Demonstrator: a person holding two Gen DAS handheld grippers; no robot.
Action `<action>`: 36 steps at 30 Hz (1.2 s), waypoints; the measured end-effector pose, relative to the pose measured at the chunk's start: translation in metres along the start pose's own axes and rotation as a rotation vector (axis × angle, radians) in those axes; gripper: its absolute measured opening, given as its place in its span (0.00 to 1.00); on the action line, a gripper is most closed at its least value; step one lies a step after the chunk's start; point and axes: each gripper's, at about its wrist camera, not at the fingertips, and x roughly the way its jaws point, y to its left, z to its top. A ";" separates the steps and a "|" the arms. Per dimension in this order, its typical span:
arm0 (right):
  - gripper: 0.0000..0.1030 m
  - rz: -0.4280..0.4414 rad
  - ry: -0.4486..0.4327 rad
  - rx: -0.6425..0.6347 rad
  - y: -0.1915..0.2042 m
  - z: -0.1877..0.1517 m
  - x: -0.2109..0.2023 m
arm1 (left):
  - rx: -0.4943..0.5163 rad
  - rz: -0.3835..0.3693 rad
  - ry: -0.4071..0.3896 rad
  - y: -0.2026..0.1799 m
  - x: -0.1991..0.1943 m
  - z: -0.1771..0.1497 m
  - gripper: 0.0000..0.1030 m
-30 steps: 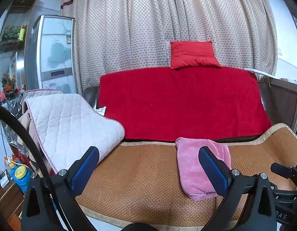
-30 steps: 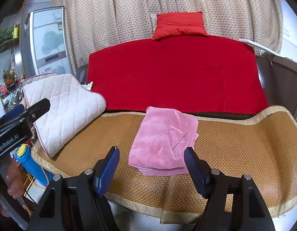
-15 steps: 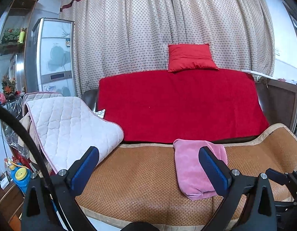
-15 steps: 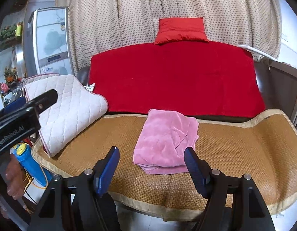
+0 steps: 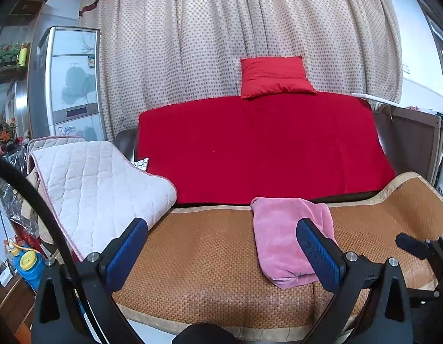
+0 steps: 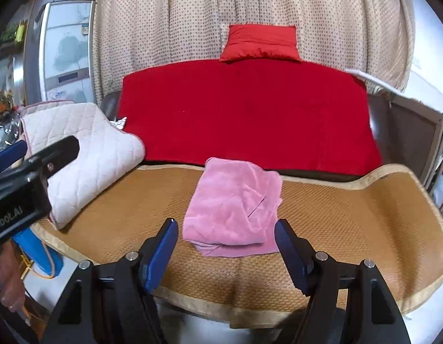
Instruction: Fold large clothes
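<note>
Since the earlier frames both cameras have drawn back and tilted up a little, so the pink garment sits lower and smaller in each view; the cloth itself has not shifted.

In the left wrist view, the left tongs [image 5: 221, 253] stand wide apart and hold nothing. The pink garment [image 5: 284, 235] lies folded on the woven sofa mat [image 5: 198, 252], right of centre, its far edge touching the foot of the red cover [image 5: 258, 149]. Part of it is hidden behind the right blue pad. It looks like soft, light fleece that would sag and slide if lifted by one corner. There is one garment, one red cushion [image 5: 274, 77] and one quilted pad [image 5: 98, 189] at the left.

In the right wrist view, the right tongs [image 6: 225, 249] are also wide and empty, just near of the garment [image 6: 233, 206]. Several layers show at its near edge. A safe hold is probably the near folded edge, pinching all layers together, or the two near corners at once. The other tool [image 6: 26, 183] shows at the left; its opening cannot be told from here.
</note>
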 end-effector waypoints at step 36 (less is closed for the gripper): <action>0.72 -0.087 -0.052 0.011 -0.011 0.005 -0.012 | 0.041 -0.003 -0.004 -0.009 -0.001 -0.005 1.00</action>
